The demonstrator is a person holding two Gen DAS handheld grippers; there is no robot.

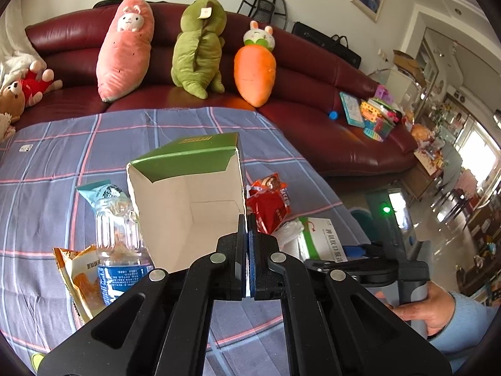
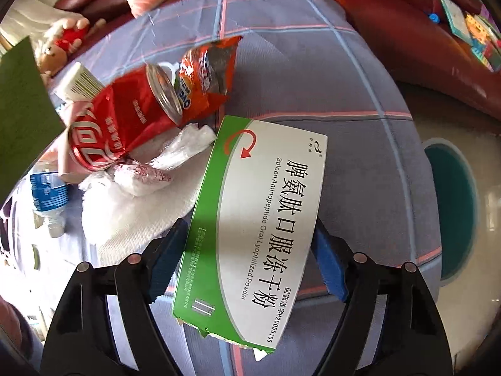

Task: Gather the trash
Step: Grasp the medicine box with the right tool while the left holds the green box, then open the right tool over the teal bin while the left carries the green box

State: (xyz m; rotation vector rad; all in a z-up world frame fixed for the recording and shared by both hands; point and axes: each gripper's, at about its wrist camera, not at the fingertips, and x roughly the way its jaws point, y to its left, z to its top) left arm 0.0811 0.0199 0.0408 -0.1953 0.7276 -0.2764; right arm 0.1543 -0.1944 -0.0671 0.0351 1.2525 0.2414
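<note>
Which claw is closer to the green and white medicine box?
Right. The right claw straddles the medicine box, pads either side. The left claw is off beside it, shut on the open carton.

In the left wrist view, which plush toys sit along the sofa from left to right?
Teddy bear → pink plush → green plush → carrot plush.
</note>
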